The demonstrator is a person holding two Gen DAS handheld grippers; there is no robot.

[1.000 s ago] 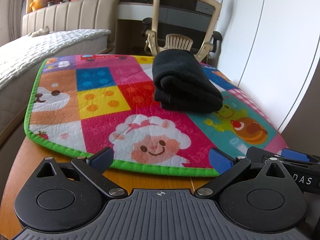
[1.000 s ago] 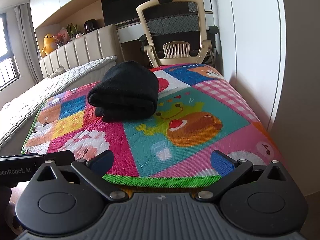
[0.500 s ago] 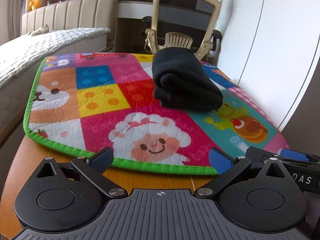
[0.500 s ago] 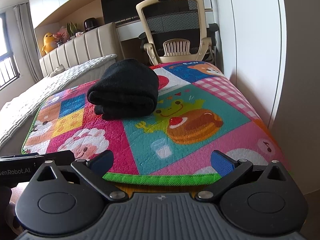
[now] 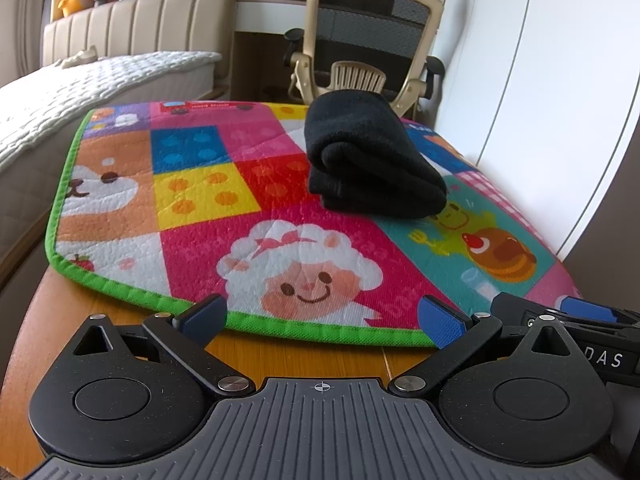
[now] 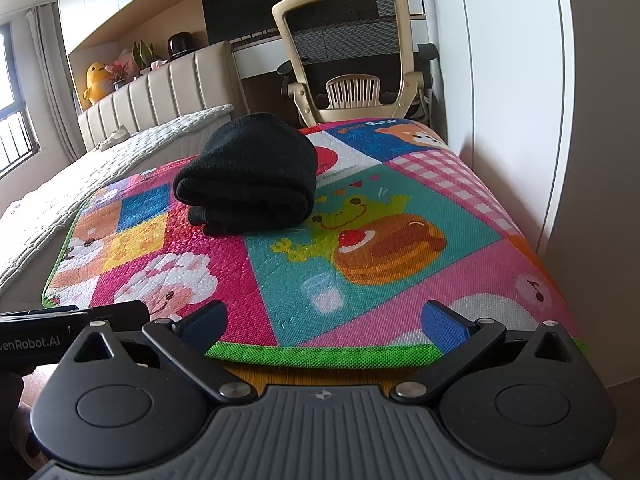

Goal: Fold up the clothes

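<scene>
a bright cartoon play mat [image 5: 192,184] covers the wooden table [image 5: 304,356]. a folded black garment [image 5: 368,160] lies on its far middle part. the left gripper [image 5: 320,316] and right gripper [image 6: 326,322] sit at the near edge, jaws apart, empty.

Folded garment [image 5: 372,164] lies on mat [image 5: 192,216], toward its far edge. Mat on table [image 5: 304,354]. Chair [image 5: 360,40] behind table's far edge; bed [image 5: 80,80] along my left.

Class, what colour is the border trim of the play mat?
Bright green border trim on the play mat; clearest in the left wrist view.
</scene>
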